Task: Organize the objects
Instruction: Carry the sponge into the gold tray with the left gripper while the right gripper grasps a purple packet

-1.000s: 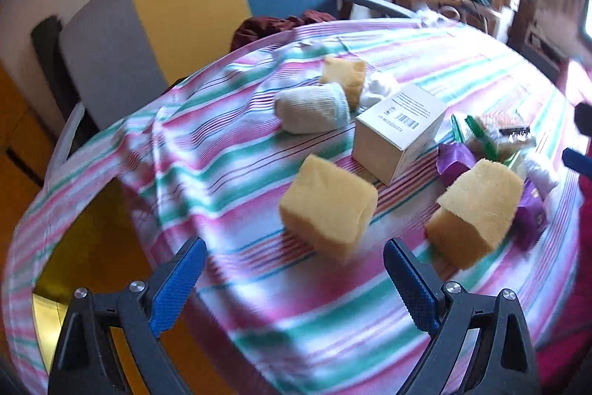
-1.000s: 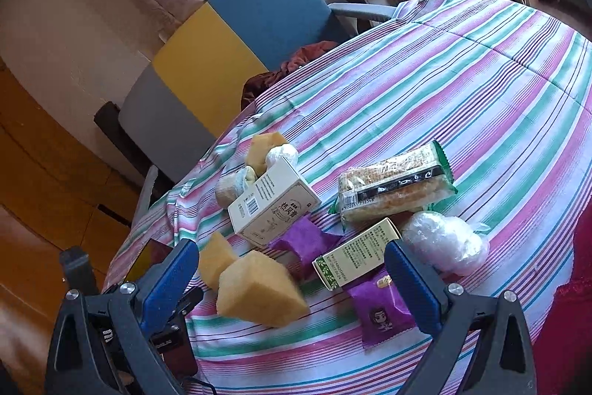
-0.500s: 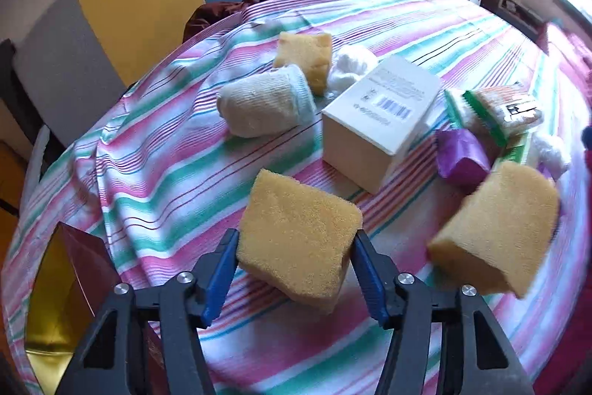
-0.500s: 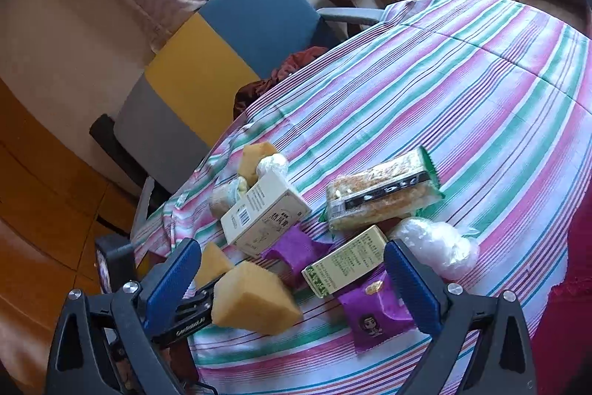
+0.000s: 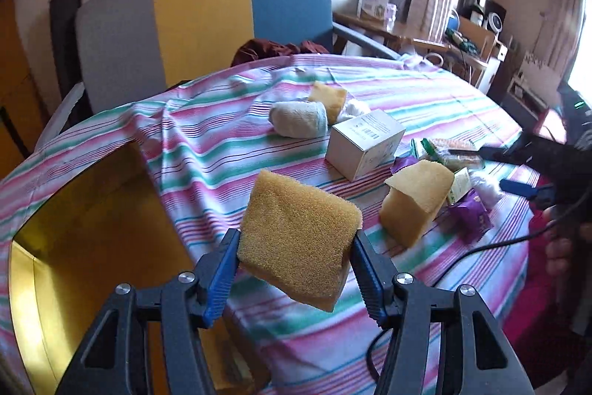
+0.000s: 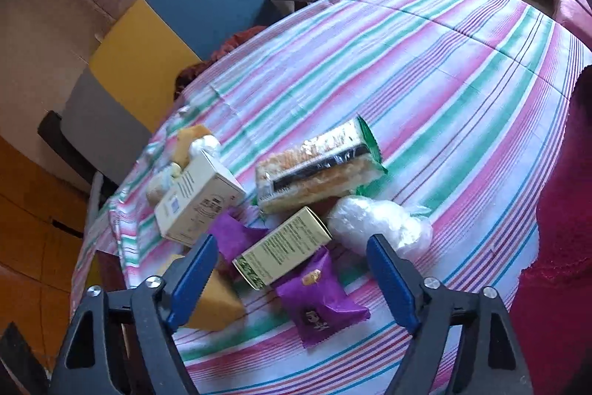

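My left gripper (image 5: 296,260) pinches a sponge (image 5: 299,239), lifted for sorting. My right gripper (image 6: 288,269) is closing, empty, over the purple packet (image 6: 322,306).

Only illegibly blurred print on the white carton (image 6: 198,200) and the green-and-cream box (image 6: 283,252).

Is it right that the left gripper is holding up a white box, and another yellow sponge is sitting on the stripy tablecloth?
Not quite. The left gripper is holding up a yellow sponge, not a white box. The white box sits on the stripy tablecloth, untouched. The rest is right: another yellow sponge sits on the cloth. The left wrist view shows this.
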A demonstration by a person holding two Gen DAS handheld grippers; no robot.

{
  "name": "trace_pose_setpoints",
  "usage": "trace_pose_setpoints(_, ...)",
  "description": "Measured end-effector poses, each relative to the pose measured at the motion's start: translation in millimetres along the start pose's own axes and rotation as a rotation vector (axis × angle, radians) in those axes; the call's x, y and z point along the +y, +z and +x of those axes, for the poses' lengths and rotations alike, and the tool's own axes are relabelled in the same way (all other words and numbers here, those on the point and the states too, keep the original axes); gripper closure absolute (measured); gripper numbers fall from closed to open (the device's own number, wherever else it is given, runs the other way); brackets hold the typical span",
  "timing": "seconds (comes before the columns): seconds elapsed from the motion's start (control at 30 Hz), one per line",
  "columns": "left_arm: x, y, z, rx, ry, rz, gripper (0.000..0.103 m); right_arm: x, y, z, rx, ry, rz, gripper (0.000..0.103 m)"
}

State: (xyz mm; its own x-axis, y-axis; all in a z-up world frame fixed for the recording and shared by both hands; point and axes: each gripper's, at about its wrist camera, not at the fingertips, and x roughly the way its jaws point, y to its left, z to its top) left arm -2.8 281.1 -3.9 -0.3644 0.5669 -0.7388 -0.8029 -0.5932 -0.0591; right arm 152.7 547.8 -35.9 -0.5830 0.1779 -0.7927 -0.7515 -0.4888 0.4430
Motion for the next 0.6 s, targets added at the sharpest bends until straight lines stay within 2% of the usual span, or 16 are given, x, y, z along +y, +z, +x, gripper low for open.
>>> trace_pose_setpoints(0.07, 7, -6, -12, -0.013, 0.001, -0.022, 0.043, 4, -3, 7, 0.028, -0.038, -0.031, 0.03)
trace_pose_setpoints(0.3, 34, -29, -40, -0.04, 0.006, -0.1, 0.043, 21, -12, 15, 0.076, -0.128, -0.147, 0.03)
trace_pose_setpoints(0.43, 60, -44, -54, -0.047, 0.033, -0.153, 0.043, 33, -24, 33, 0.141, -0.255, -0.253, 0.03)
trace_pose_setpoints(0.5, 80, -54, -60, -0.047, 0.059, -0.193, 0.043, 36, -28, 44, 0.171, -0.312, -0.297, 0.041)
trace_pose_setpoints(0.57, 102, -62, -63, -0.035, 0.095, -0.24, 0.043, 37, -32, 53, 0.207, -0.346, -0.336, 0.065)
trace_pose_setpoints(0.6, 113, -67, -63, -0.027, 0.111, -0.264, 0.043, 36, -34, 54, 0.214, -0.356, -0.35, 0.065)
